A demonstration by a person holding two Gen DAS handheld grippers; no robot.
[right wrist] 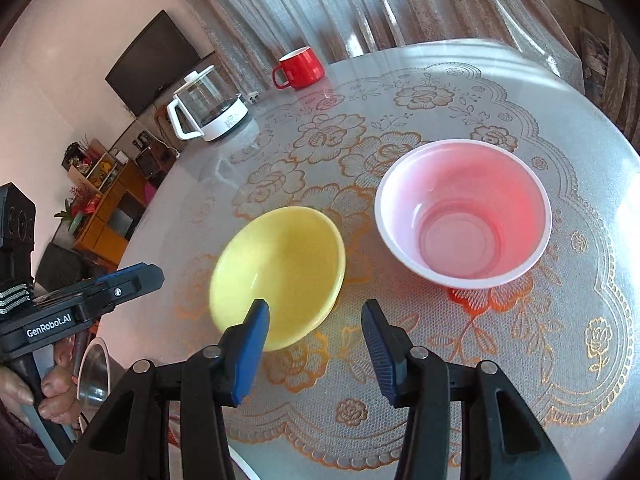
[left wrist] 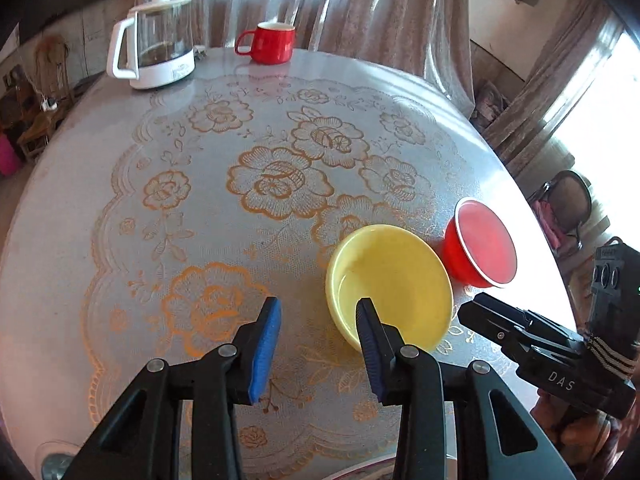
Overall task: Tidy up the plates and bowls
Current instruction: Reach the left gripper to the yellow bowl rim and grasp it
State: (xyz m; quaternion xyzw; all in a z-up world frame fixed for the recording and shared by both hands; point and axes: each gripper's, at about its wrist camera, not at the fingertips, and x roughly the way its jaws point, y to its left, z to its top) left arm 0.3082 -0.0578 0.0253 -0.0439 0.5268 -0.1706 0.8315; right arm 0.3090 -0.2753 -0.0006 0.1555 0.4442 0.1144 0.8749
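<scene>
A yellow bowl (left wrist: 396, 276) stands upright on the round table near its front edge. A red bowl (left wrist: 482, 246) with a white inside stands just right of it, apart from it. My left gripper (left wrist: 319, 304) is open; its right finger (left wrist: 370, 340) shows in front of the yellow bowl's near left rim, and its left finger is over the cloth. In the right wrist view the yellow bowl (right wrist: 288, 264) lies left of the red bowl (right wrist: 464, 212). My right gripper (right wrist: 316, 308) is open, with its left finger (right wrist: 250, 344) in front of the yellow bowl's near rim. Neither pad presses on a bowl.
A glass kettle (left wrist: 154, 46) on a white base and a red mug (left wrist: 270, 42) stand at the far edge of the table (left wrist: 120, 240). Curtains hang behind. A metal bowl (right wrist: 94, 372) shows below the table's near edge, beside a hand (right wrist: 52, 394) holding the left gripper (right wrist: 154, 276).
</scene>
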